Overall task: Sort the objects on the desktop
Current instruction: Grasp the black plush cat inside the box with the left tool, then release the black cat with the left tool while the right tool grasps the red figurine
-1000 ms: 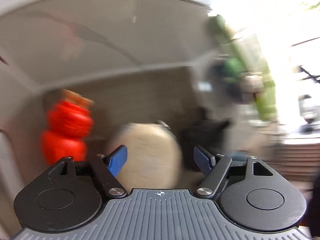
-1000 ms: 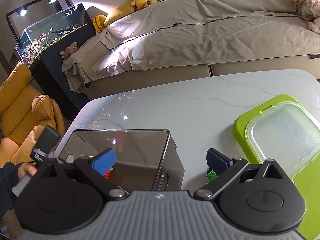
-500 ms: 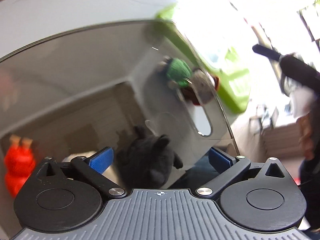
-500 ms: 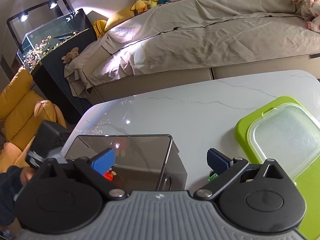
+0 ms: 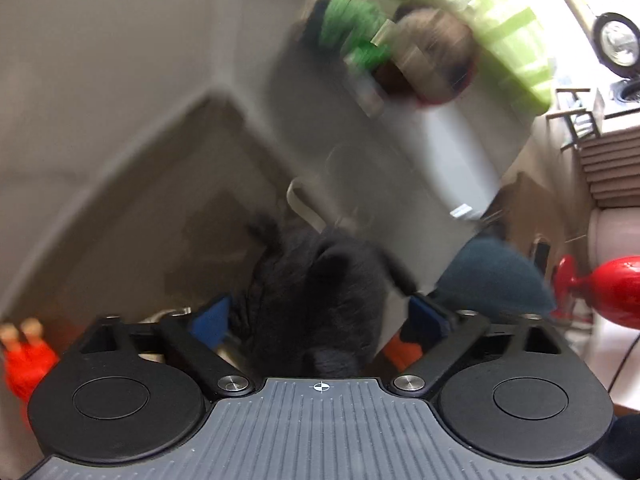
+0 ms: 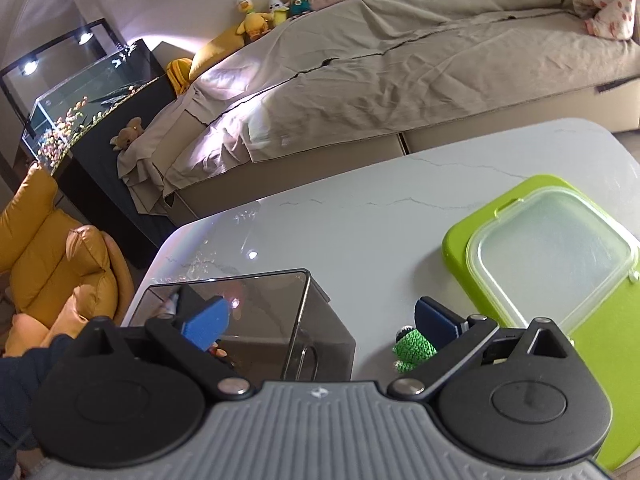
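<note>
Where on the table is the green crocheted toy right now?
In the right wrist view, the green crocheted toy lies on the marble table, between the smoked bin and green board.

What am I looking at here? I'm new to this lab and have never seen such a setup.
There is no robot. A person holds a two-fingered tool in each hand, and a fisheye camera on each looks forward along its blue-tipped fingers.

The left camera's picture is blurred. The left tool is open and reaches down into a smoky transparent bin, with a black plush toy between its fingers, not visibly clamped. A red figure lies in the bin too.

The right camera's picture shows the right tool, open and empty, above a white marble table. On the table stand the same bin, a green crocheted toy and a clear lidded container on a green board. A covered sofa stands behind.
</note>
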{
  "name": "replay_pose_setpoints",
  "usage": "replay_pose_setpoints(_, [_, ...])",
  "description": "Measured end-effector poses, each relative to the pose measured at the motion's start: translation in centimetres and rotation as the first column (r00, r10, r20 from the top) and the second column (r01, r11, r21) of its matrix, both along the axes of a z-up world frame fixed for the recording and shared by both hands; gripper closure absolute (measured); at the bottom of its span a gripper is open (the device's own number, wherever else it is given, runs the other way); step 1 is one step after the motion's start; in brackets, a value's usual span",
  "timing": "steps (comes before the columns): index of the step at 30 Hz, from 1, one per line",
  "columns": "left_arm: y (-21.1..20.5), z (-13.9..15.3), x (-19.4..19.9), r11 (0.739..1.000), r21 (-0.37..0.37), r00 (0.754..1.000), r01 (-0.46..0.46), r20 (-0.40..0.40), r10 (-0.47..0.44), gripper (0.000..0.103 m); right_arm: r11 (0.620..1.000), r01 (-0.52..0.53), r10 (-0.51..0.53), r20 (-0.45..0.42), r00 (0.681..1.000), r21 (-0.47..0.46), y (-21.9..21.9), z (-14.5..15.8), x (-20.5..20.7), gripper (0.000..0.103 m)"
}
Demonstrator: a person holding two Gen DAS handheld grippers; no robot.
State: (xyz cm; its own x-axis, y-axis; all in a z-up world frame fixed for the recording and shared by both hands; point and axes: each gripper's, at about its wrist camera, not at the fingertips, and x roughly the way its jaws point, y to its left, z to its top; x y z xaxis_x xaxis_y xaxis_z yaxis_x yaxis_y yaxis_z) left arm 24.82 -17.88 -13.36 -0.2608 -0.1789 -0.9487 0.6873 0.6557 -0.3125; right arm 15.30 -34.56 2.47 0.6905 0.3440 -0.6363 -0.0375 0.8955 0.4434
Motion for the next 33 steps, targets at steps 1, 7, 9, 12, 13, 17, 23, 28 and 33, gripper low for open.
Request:
replay_pose_setpoints(1, [0.3,0.0,0.2,0.999,-0.009,0.999,-0.035,-0.015,0.034,0.03,1.0,0.001,-0.001,-0.001,1.0,0.001,-0.3,0.0,0.0,0.003])
replay_pose_setpoints(7, [1.8,3.4,0.1,0.991,-0.086,0.99,-0.099,0.094,0.107,0.034,1.0,0.021,-0.021,0.014,1.0,-0.016,-0.5,0.4,-0.3,0.002])
replay_pose_setpoints(9, [3.2,5.4,0.0,0.983,-0.123,0.982,-0.135,0.118,0.15,0.034,0.999,0.026,-0.026,0.026,0.999,-0.021,-0.3,0.9,-0.4,0.002])
replay_pose_setpoints(12, [7.5,10.4,0.0,0.945,-0.252,0.958,-0.209,0.14,0.249,0.033,1.0,0.008,-0.007,0.057,0.998,-0.022,0.5,2.0,-0.7,0.002])
replay_pose_setpoints(13, [9.2,12.3,-0.1,0.927,-0.293,0.946,-0.235,0.151,0.287,0.033,1.0,-0.003,0.005,0.069,0.998,-0.021,0.8,2.4,-0.8,0.002])
replay_pose_setpoints(17, [17.2,19.8,-1.2,0.859,-0.388,0.858,-0.333,0.253,0.447,0.032,0.997,-0.079,0.077,0.102,0.992,0.013,3.1,4.0,-0.4,0.0])
replay_pose_setpoints(23, [29.3,23.7,-1.7,0.748,-0.349,0.61,-0.565,0.434,0.663,0.031,0.976,-0.216,0.217,-0.033,0.976,0.035,9.9,1.9,3.5,0.0])
replay_pose_setpoints(28, [35.2,17.1,0.4,0.632,-0.231,0.537,-0.739,0.365,0.761,0.031,0.965,-0.261,0.256,-0.201,0.945,0.0,15.7,-1.9,7.4,0.0])
replay_pose_setpoints(33, [36.8,9.3,1.0,0.569,-0.149,0.506,-0.808,0.317,0.802,0.031,0.95,-0.311,0.28,-0.365,0.888,-0.027,21.5,-5.8,11.2,0.0])
